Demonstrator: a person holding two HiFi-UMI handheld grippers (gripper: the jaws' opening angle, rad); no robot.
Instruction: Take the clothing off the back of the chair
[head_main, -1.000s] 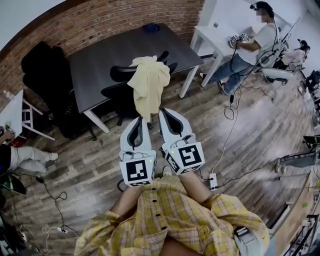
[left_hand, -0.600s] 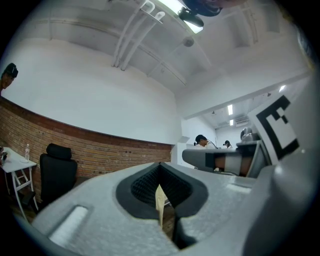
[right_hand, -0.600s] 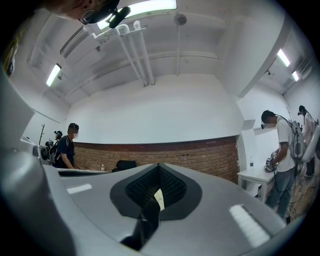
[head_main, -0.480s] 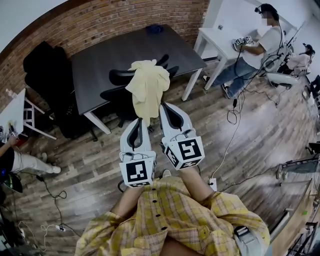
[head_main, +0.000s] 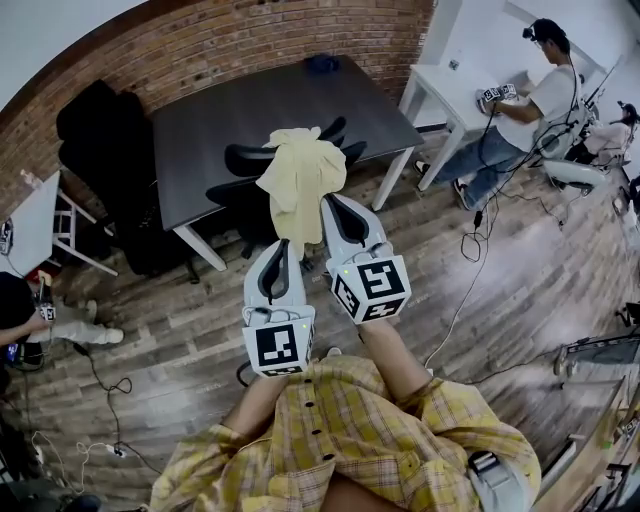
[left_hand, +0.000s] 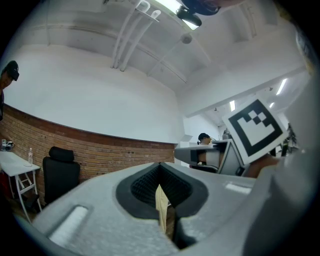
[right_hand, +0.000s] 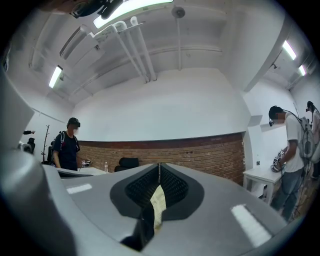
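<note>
While I am holding both tools out level toward the chair (head_main: 243, 158), the left gripper (head_main: 279, 252) is sitting nearer to me in the head view and the right gripper (head_main: 335, 208) is reaching a little further ahead beside it. The left gripper's own view is showing its jaws pressed together at the tips, with nothing pinched. A strip of pale yellow cloth is showing through the slit below the tips. The right gripper's own view is showing the same: its jaws are meeting tip to tip, gripping nothing, and the same yellow cloth is showing beyond the slit.

The clothing (head_main: 300, 180), a pale yellow garment, is hanging bunched over the back of the black chair, its long end trailing down the side that is facing me. The chair is standing at the near edge of the dark table (head_main: 220, 105), with the brick wall (head_main: 200, 45) behind it. From the head view, the left gripper's tips are lying just at the garment's lower hem and the right gripper's tips just beside its right edge. I cannot tell whether either one is touching the cloth.

Off to the right, a person (head_main: 545, 95) is standing at a white desk (head_main: 450, 90), well apart from the chair. My plaid sleeves (head_main: 340, 430) are filling the bottom of the head view above the wooden floor (head_main: 500, 290).
</note>
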